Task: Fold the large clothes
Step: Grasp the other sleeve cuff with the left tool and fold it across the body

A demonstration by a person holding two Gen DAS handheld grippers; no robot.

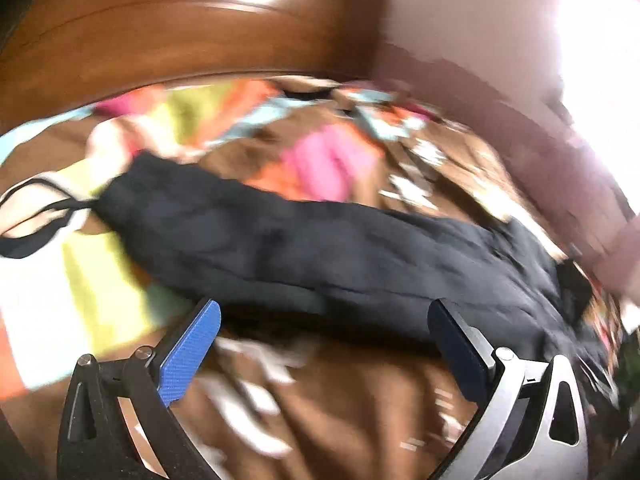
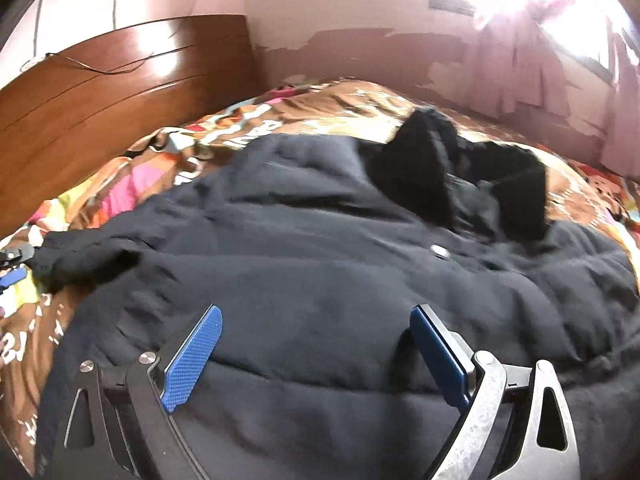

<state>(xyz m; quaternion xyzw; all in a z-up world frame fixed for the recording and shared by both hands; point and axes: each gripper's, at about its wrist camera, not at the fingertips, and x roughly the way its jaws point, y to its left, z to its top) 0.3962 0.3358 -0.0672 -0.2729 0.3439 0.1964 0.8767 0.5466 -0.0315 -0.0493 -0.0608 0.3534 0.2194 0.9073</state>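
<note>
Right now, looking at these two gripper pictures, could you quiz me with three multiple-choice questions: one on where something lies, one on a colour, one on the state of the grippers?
1. Where does the dark padded jacket lie?
A. on the patterned bedspread
B. hung on the wooden headboard
C. on the floor

2. What colour are the pads on the gripper fingers?
A. red
B. blue
C. green

3. How do the left gripper and right gripper stand?
A. both shut on cloth
B. one open, one shut
C. both open, holding nothing

Answers:
1. A: the jacket spreads across the colourful bedspread, in front of the headboard.
2. B: the textured pads show bright blue in both views.
3. C: in each view the jaws stand wide apart with no cloth pinched between them.
</note>
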